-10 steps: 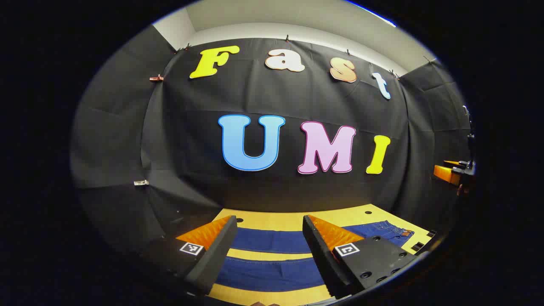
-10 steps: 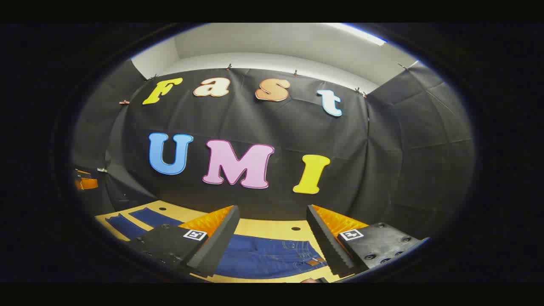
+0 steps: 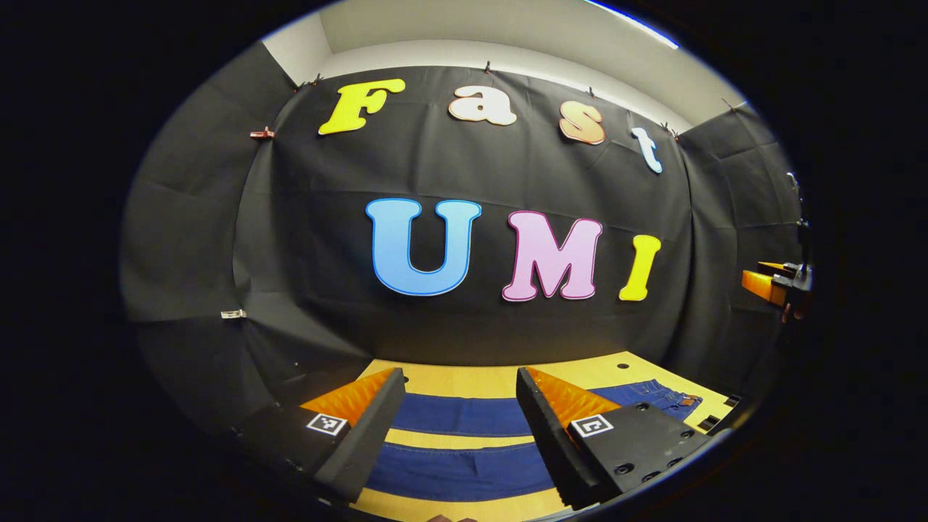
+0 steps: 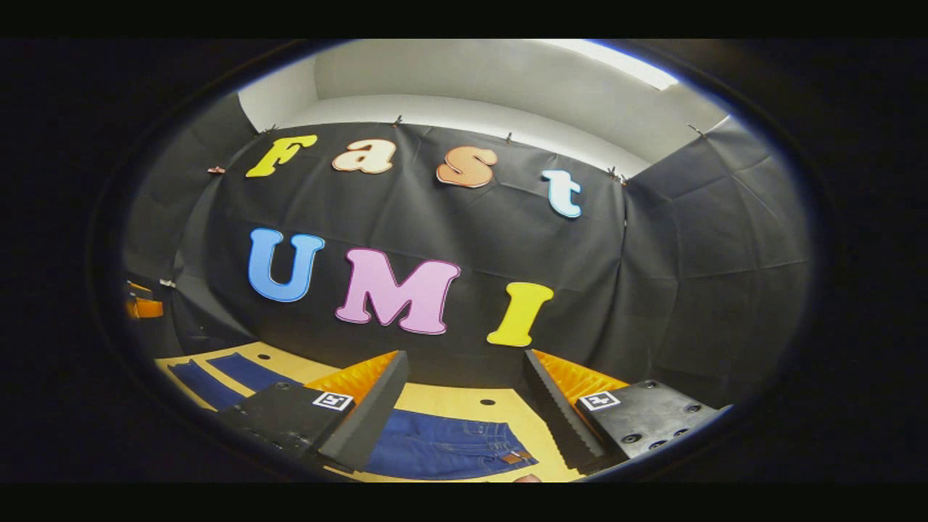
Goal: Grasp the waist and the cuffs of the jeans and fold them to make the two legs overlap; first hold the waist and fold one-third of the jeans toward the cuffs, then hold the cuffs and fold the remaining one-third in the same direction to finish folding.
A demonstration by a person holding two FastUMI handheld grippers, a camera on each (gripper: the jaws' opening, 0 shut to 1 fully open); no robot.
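In the left gripper view, the left hand-held gripper (image 3: 457, 417) is held wide open above the tabletop (image 3: 464, 378), nothing being gripped or touched by its fingers (image 3: 370, 435). The jeans (image 3: 464, 449) are seen spread flat below it, the two legs laid side by side with a strip of tabletop between them, the waist off to the right. At the far right edge, the other hand-held gripper is glimpsed, held aloft; its opening cannot be judged there.

In the right gripper view, the right hand-held gripper (image 4: 464, 413) is likewise held wide apart and empty. The waist of the jeans (image 4: 449, 446) is found between and beneath its fingers, seemingly untouched, while the legs are stretched away at lower left.
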